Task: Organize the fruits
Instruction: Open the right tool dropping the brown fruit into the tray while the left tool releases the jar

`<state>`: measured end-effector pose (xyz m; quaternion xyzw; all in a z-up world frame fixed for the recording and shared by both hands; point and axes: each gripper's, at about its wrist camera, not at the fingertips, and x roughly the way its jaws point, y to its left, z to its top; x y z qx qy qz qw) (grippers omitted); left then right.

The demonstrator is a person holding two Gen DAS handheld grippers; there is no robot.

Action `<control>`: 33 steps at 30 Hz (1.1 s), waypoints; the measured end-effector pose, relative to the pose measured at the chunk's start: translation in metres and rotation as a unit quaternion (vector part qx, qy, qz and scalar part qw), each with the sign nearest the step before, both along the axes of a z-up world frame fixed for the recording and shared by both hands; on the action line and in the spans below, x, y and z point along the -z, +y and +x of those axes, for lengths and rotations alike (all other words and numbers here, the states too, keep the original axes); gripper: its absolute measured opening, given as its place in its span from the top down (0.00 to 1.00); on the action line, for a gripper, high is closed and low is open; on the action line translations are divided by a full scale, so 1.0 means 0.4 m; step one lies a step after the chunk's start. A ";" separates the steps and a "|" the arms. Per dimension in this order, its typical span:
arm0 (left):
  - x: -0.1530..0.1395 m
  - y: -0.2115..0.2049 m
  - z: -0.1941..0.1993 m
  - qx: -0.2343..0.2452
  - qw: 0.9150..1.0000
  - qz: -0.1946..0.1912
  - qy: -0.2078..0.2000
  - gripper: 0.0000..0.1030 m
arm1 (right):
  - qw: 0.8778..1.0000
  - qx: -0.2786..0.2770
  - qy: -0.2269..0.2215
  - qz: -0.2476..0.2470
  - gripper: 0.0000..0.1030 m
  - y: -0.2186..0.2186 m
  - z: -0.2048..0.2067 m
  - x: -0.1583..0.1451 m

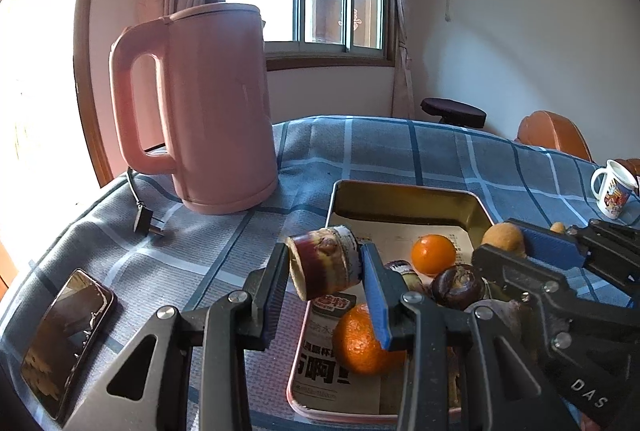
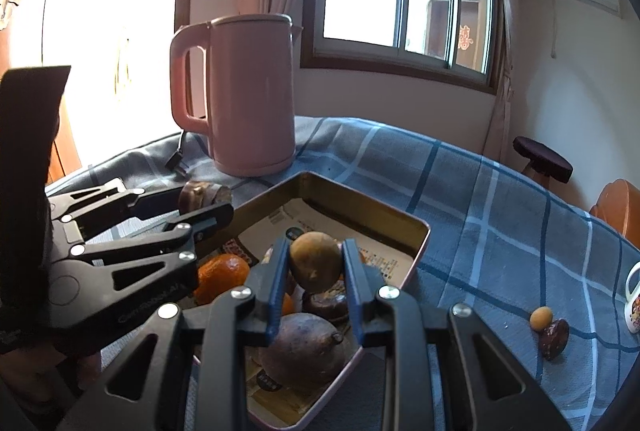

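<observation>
My left gripper [image 1: 324,257] is shut on a short purple sugarcane piece [image 1: 320,267], held just above the near-left edge of a gold metal tray [image 1: 400,189]. In the tray lie two oranges [image 1: 434,254] [image 1: 360,339] and a dark water chestnut [image 1: 458,287]. My right gripper [image 2: 316,251] is shut on a round brownish-yellow fruit [image 2: 314,265] over the tray [image 2: 360,199], above a large purple-brown fruit [image 2: 304,347]. From the left wrist view, the right gripper [image 1: 506,243] is at the tray's right side. A small yellow fruit [image 2: 541,318] and a dark chestnut [image 2: 554,339] lie on the cloth to the right.
A pink kettle [image 1: 208,103] stands on the blue checked tablecloth [image 1: 400,151] behind the tray, its plug [image 1: 144,219] lying beside it. A phone [image 1: 64,339] lies near the left edge. A printed mug [image 1: 614,191] sits at the far right, with a wooden chair [image 1: 556,133] beyond.
</observation>
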<state>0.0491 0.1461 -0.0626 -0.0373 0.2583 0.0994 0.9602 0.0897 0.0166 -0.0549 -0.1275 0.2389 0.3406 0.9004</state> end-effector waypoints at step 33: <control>-0.026 -0.035 -0.004 0.006 1.000 0.017 0.014 0.27 | 0.999 0.006 0.047 -0.006 0.29 -0.032 0.015 0.037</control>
